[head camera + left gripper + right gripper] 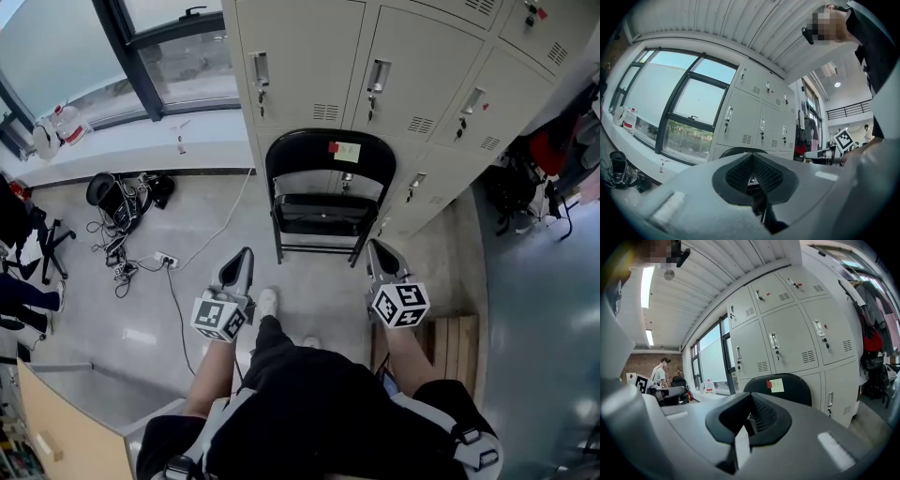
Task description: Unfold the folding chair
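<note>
Seen from above, a person stands on a pale grey, speckled floor point(197, 225) and faces a bank of beige lockers point(309, 56). A black chair point(300, 159) stands upright right in front of the lockers, square ahead of the person, with its seat showing below the curved backrest. A red and a yellow note point(343, 150) are stuck on the backrest.

The left gripper point(246, 255) and right gripper point(378, 247) are held out level on either side of the person's white shoe. Both are short of the chair and touch nothing. In each gripper's own view the jaws are pressed together with nothing between them, and the chair sits beyond the tips.

At upper left is a dark-framed window point(178, 66) over a white sill point(122, 150), with bottles point(56, 127) at the sill's far end. Below the sill a tangle of black cables point(122, 216) and a power strip point(167, 261) lie on the floor. A wooden pallet point(455, 342) lies by the person's right side. Clothes point(553, 159) hang at far right.
</note>
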Motion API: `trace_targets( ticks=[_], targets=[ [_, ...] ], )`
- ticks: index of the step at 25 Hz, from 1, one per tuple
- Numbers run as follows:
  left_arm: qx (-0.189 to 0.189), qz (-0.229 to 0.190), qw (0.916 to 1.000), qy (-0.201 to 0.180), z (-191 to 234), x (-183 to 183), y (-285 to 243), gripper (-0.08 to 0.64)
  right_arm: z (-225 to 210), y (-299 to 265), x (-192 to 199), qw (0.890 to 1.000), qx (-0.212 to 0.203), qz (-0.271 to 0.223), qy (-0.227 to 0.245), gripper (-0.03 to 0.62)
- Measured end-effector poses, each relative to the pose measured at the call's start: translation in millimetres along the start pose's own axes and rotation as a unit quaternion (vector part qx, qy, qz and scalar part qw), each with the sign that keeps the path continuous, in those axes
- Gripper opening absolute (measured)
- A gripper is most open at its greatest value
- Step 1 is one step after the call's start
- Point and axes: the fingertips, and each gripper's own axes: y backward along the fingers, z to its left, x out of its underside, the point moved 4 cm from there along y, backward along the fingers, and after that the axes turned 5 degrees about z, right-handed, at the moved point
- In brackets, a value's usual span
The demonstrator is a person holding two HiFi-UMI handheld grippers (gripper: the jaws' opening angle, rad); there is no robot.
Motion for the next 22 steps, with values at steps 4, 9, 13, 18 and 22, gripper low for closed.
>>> trace_targets(
  ticks=[4,9,13,18,22],
  targets=[
    [0.02,0.011,0.9997,0.003,27.0,-0.4,-30.0,0.0,-5.0,-27.9,-5.9,1.0,0.02,-0.001,0.0,0.006],
    [0.053,0.018,0.9984,-0.01,59.6,-13.9,-81.5,0.0,-12.0,-65.3,-24.5,0.999,0.045,-0.007,-0.008,0.005],
    [0.077,0.024,0.9965,-0.023,79.8,-21.3,-119.0,0.0,-16.1,-90.9,-35.5,0.998,0.061,-0.01,-0.013,0.006],
    [0.108,0.043,0.9928,-0.03,98.9,-20.2,-154.4,0.0,-16.8,-124.0,-29.6,0.997,0.073,0.006,-0.027,0.005],
    [0.122,0.066,0.9899,-0.027,114.0,-10.1,-172.0,0.0,-11.9,-149.5,-16.7,0.996,0.075,0.028,-0.038,0.006]
  ],
)
